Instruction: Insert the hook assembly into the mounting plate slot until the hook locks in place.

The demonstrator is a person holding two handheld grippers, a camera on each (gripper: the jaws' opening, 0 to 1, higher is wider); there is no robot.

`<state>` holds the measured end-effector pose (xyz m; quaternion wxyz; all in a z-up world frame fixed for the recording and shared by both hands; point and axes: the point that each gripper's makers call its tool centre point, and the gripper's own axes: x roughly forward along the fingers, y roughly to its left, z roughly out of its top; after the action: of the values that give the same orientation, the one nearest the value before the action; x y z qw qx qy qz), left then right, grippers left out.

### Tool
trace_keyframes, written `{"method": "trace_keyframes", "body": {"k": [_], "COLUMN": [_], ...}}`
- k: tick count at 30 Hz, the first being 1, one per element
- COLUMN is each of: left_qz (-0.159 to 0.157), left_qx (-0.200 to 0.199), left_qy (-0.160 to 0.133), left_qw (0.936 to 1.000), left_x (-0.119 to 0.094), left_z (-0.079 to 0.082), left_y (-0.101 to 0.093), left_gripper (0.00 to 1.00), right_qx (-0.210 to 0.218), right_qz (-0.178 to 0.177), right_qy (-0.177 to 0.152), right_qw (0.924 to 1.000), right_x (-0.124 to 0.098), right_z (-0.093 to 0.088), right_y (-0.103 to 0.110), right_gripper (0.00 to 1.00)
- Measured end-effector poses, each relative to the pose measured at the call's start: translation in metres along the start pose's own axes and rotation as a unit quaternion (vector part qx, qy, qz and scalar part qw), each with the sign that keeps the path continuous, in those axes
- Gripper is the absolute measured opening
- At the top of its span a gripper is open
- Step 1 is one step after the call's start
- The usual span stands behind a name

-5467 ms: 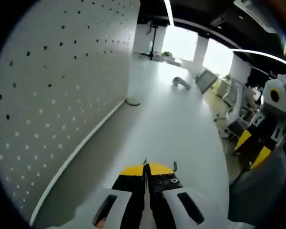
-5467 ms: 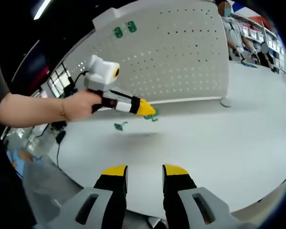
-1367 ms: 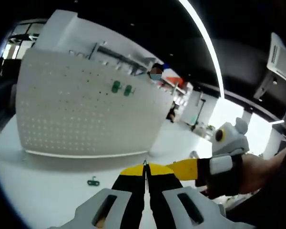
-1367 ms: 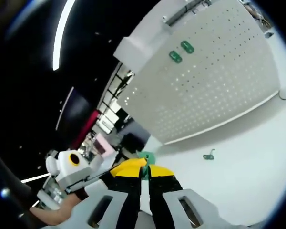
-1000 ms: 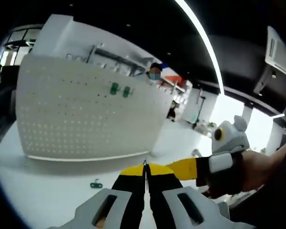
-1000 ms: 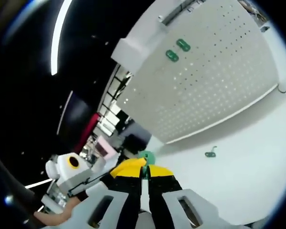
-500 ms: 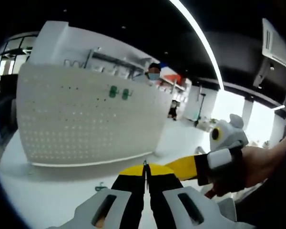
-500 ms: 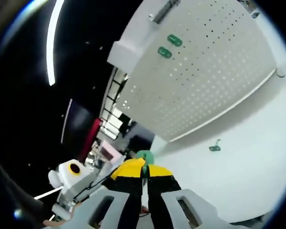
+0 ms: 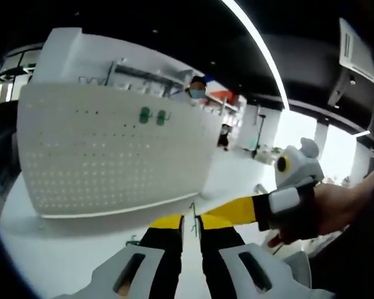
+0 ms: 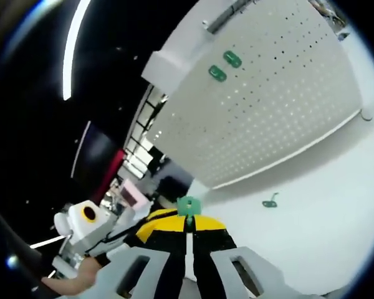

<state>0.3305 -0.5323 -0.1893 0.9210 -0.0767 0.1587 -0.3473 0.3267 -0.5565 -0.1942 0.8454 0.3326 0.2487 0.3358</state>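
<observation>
A white desk (image 10: 336, 205) is being shown in a dim office with a bright ceiling light strip (image 9: 255, 50), and a white pegboard panel (image 10: 280, 106) is standing upright along the desk's far edge. Nearest in the right gripper view, the right gripper (image 10: 187, 225) is being held with its yellow-tipped jaws pressed together on a small green hook piece (image 10: 187, 205), whose squarish top is sticking up just above the tips. The same gripper is being seen in the left gripper view, coming in from the right in a person's hand (image 9: 336, 208), its yellow tip lying just beside the left one's. In that view the left gripper (image 9: 191, 222) is being held with its jaws slightly parted, a narrow gap showing between the yellow tips; a thin pin-like part is rising at that gap, and whether anything is being touched there cannot be told. Farther out, a second green hook (image 10: 270, 201) is lying loose on the desk, near the foot of the pegboard panel. Farthest, two green hooks (image 10: 225, 66) are being carried side by side high on the pegboard, near its top edge.
</observation>
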Motion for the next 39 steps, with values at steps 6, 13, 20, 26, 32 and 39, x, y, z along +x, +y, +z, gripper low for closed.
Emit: {"method": "trace_keyframes", "body": {"k": [6, 13, 20, 26, 32, 39], "left_qz": [0.002, -0.003, -0.010, -0.014, -0.014, -0.010], "left_qx": [-0.010, -0.016, -0.025, -0.033, -0.033, -0.035], "left_qy": [0.008, 0.019, 0.032, 0.036, 0.040, 0.043], "left_qw": [0.9999, 0.9997, 0.9991, 0.9987, 0.9986, 0.9984], "left_x": [0.000, 0.000, 0.000, -0.001, -0.002, -0.007], "left_z": [-0.003, -0.007, -0.014, -0.016, -0.016, -0.018], "left_y": [0.002, -0.002, -0.006, -0.009, -0.009, -0.009], "left_gripper": [0.26, 0.37, 0.46, 0.58, 0.68, 0.76], "right_qx": [-0.049, -0.132, -0.227, -0.282, -0.303, -0.313], "right_qz": [-0.012, -0.017, -0.025, -0.031, -0.040, -0.047], "right_qy": [-0.005, 0.003, 0.010, 0.018, 0.022, 0.022], "right_qw": [0.9987, 0.9911, 0.9734, 0.9586, 0.9520, 0.9482], "right_x": [-0.002, -0.001, 0.002, 0.005, 0.006, 0.007], "right_z": [0.008, 0.012, 0.016, 0.017, 0.019, 0.021], "right_y": [-0.003, 0.003, 0.008, 0.010, 0.007, 0.004], "right_gripper": [0.00, 0.00, 0.00, 0.00, 0.00, 0.00]}}
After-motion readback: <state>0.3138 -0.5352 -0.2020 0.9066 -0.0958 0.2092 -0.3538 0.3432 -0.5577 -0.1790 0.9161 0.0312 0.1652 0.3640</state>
